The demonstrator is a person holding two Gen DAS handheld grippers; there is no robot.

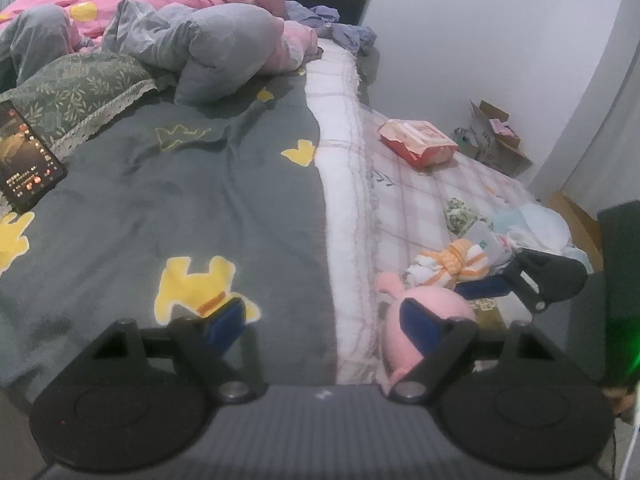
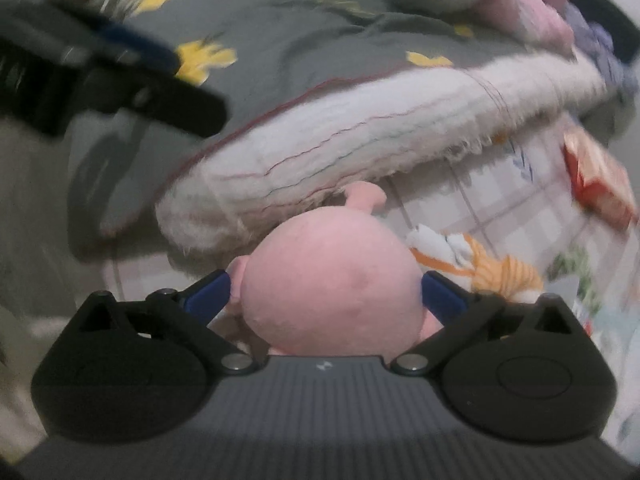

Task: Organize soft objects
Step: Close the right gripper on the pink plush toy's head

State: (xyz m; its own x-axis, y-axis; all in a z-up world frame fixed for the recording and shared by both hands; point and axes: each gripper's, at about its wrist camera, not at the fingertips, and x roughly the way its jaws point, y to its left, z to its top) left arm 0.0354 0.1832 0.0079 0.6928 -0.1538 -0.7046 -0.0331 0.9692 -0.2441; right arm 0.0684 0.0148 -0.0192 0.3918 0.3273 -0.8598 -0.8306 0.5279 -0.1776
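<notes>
A plush (image 2: 336,280) lies on the bed (image 1: 416,208), just beside the blanket's (image 1: 344,184) edge. A striped toy (image 1: 456,264) lies right of it. A phone (image 1: 28,156) lies far left.

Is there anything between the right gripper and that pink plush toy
Nothing visible. The pink plush toy already sits between the open fingers of the right gripper, with the orange striped plush just beside it.

The blanket (image 1: 200,200) was dark grey-green with yellow cartoon figures, and its folded-back underside (image 1: 344,168) was white fleece. The plush toy (image 2: 332,284) was plain pink; the smaller toy (image 2: 500,272) beside it was orange-and-white striped. The sheet (image 1: 416,200) carried a pale pink-and-white check.
</notes>
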